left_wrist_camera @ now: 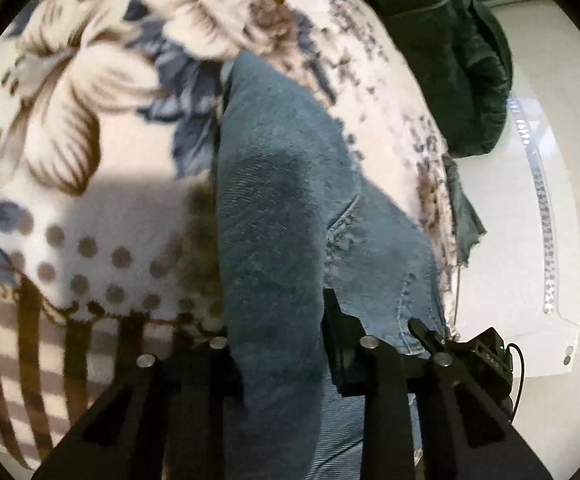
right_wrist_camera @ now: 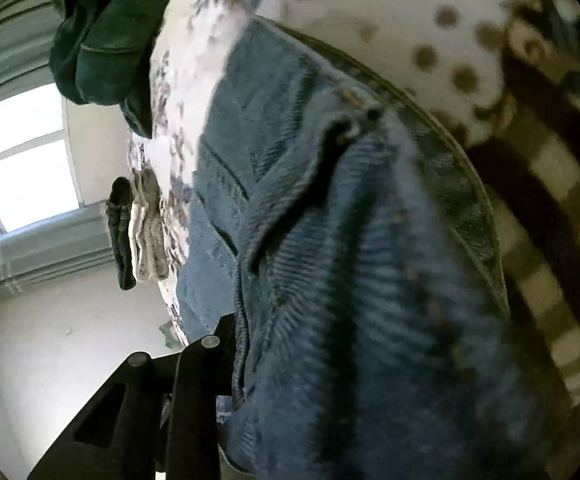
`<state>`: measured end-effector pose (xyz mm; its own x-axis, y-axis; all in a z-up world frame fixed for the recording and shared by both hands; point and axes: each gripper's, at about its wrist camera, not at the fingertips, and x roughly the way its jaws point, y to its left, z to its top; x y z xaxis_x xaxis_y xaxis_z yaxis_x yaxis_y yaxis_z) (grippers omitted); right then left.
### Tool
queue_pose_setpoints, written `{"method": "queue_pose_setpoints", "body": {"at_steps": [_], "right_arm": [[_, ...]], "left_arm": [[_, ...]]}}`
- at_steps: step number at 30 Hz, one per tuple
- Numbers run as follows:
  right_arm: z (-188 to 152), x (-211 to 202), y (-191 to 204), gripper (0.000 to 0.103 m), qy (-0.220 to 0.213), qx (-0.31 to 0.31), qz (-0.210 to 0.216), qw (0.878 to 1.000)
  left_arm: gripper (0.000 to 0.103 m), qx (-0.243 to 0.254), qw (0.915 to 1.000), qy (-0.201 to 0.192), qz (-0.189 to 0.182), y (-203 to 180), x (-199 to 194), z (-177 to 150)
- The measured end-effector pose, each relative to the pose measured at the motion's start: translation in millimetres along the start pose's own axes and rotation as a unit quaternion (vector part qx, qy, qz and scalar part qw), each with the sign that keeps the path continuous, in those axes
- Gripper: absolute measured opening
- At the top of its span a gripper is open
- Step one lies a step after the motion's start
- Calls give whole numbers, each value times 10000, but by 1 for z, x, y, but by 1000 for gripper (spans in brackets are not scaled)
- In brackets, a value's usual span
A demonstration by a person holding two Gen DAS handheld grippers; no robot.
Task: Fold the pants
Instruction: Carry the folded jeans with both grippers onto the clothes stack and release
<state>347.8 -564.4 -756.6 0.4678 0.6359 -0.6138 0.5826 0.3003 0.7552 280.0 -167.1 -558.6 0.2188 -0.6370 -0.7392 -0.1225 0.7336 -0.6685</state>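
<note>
While the blue denim pants hang bunched between its black fingers, the left gripper is clenched on the fabric, lifted over a fleece blanket with brown flowers, dots and stripes. A dark green garment lies far right at the blanket's edge, with pale floor beyond.

From the right wrist, the pants fill the near view, waistband seam and pocket showing; the right gripper seems to pinch them, though only one finger shows, so I cannot tell. A bright window stands far left. Folding looks barely begun: nothing lies flat yet.
</note>
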Motion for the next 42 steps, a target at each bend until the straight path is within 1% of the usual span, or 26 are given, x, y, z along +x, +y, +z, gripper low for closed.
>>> {"method": "queue_pose_setpoints", "body": {"at_steps": [4, 8, 10, 12, 15, 17, 18, 19, 20, 22, 23, 25, 26, 27, 28, 30, 33, 35, 36, 38, 40, 41, 42], "right_arm": [[1, -11, 26, 31, 19, -277, 89, 9996], [4, -15, 62, 30, 44, -593, 189, 9980], [10, -19, 76, 30, 65, -705, 256, 9972], [13, -23, 100, 30, 53, -858, 331, 9957], [21, -18, 142, 30, 18, -1064, 427, 9934], [25, -8, 175, 30, -11, -1182, 516, 9916], [29, 6, 199, 30, -38, -1281, 588, 9900], [29, 12, 211, 30, -46, -1336, 635, 9890], [34, 31, 235, 30, -73, -1412, 703, 9875], [34, 45, 259, 30, -101, -1509, 807, 9852], [37, 67, 284, 30, -140, -1608, 859, 9831], [41, 101, 321, 30, -188, -1714, 950, 9804], [45, 127, 347, 30, -215, -1759, 1022, 9789], [47, 149, 368, 30, -227, -1794, 1091, 9774], [49, 165, 384, 30, -242, -1819, 1131, 9765], [59, 222, 435, 30, -254, -1877, 1288, 9734], [69, 290, 488, 30, -225, -1948, 1422, 9702], [73, 334, 516, 30, -188, -1982, 1463, 9690], [75, 356, 527, 30, -159, -2028, 1445, 9684], [78, 398, 540, 30, -52, -2084, 1314, 9692], [81, 429, 545, 31, 53, -2069, 1101, 9721], [81, 446, 544, 35, 139, -2071, 922, 9739], [81, 460, 541, 37, 197, -2135, 624, 9747]], "left_arm": [[21, 8, 9998, -136, -171, -17, -19, 11], [22, 108, 9994, -257, -228, -33, -41, 28], [22, 92, 9989, -353, -305, -37, -55, 40], [22, 89, 9980, -502, -377, -42, -70, 57], [22, 136, 9960, -730, -499, -48, -93, 92], [21, 216, 9942, -887, -569, -48, -109, 122], [21, 288, 9928, -997, -592, -46, -120, 146], [21, 323, 9920, -1055, -611, -45, -126, 161], [21, 370, 9909, -1128, -628, -42, -134, 181], [21, 468, 9887, -1261, -665, -33, -153, 228], [21, 516, 9877, -1320, -662, -28, -161, 251], [21, 597, 9855, -1440, -667, -14, -181, 310], [21, 632, 9847, -1491, -649, -10, -189, 330], [21, 701, 9833, -1557, -630, -4, -199, 359], [21, 759, 9822, -1611, -600, 1, -209, 382], [21, 888, 9796, -1725, -525, 14, -227, 435], [21, 1059, 9758, -1874, -374, 35, -247, 504], [22, 1086, 9754, -1898, -277, 52, -250, 539], [22, 1038, 9762, -1889, -218, 65, -248, 557], [22, 914, 9799, -1773, -64, 92, -239, 580], [23, 843, 9834, -1599, 154, 116, -225, 590], [23, 831, 9852, -1464, 324, 128, -216, 594], [27, 769, 9872, -1329, 438, 143, -208, 595]]}}
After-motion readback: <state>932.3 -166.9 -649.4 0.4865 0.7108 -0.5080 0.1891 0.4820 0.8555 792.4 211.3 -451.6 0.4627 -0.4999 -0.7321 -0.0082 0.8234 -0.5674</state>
